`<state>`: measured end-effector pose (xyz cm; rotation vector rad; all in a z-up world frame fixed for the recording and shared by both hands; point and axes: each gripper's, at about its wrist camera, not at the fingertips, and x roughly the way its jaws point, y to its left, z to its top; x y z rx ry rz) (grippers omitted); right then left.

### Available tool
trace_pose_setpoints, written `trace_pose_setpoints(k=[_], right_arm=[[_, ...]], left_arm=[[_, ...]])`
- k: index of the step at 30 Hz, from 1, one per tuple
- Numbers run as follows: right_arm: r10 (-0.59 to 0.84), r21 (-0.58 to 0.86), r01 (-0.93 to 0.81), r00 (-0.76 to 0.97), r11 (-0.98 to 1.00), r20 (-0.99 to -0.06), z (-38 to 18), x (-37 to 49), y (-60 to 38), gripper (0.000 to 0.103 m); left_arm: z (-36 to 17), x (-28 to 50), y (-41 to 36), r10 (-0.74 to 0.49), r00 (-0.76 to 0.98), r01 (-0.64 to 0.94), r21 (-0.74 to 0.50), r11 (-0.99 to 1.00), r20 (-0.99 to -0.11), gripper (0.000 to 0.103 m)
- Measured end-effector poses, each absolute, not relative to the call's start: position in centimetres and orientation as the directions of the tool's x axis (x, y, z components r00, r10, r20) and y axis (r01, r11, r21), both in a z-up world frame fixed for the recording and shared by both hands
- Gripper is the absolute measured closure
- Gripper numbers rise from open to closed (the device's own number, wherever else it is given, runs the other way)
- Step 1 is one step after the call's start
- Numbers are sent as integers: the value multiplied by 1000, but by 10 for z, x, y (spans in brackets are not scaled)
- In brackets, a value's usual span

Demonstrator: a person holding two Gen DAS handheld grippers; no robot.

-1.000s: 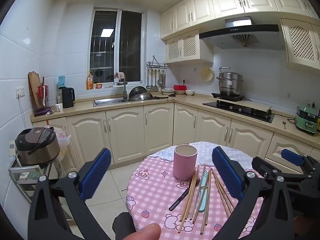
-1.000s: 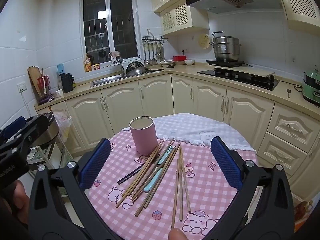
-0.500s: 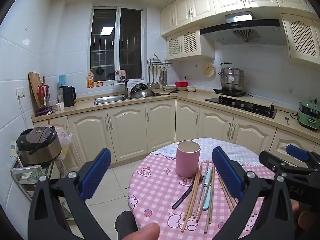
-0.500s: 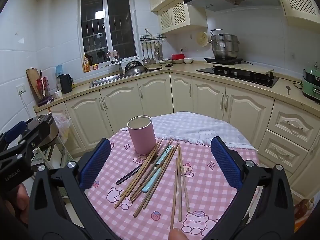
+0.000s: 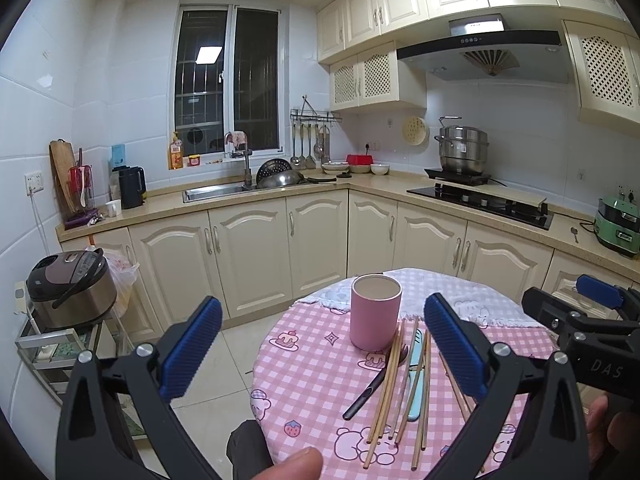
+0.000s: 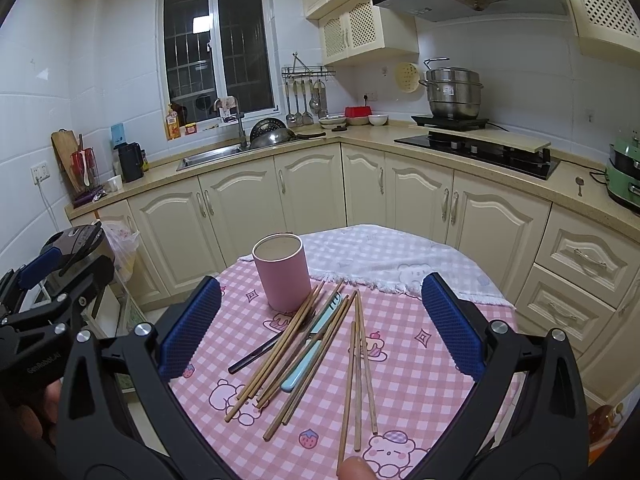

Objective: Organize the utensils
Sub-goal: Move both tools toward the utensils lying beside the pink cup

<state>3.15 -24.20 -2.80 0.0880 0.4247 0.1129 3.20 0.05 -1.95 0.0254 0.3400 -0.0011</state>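
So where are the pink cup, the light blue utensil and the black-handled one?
Pink cup (image 6: 285, 280): right wrist view, on its side wall.
Light blue utensil (image 6: 303, 368): right wrist view, on its handle.
Black-handled utensil (image 5: 365, 394): left wrist view, on its handle.

rice cooker (image 5: 70, 286), black kettle (image 5: 131, 187), steamer pot (image 5: 463, 150)

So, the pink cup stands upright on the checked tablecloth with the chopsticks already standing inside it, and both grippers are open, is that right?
Not quite: the chopsticks are not in the pink cup; the right wrist view shows them lying flat on the tablecloth beside it. The cup stands upright, and the left gripper and right gripper are open.
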Motion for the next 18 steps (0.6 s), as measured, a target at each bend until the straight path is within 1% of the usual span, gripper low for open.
trace_pose_setpoints(k=[8, 18], right_arm=[[120, 96, -87, 895, 992, -430, -31, 41, -240, 5], [93, 93, -55, 870, 994, -485, -48, 64, -252, 5]], left_arm=[[-29, 45, 2, 6, 932, 6, 32, 999, -362, 4], [-55, 81, 1, 18, 898, 5, 50, 999, -440, 4]])
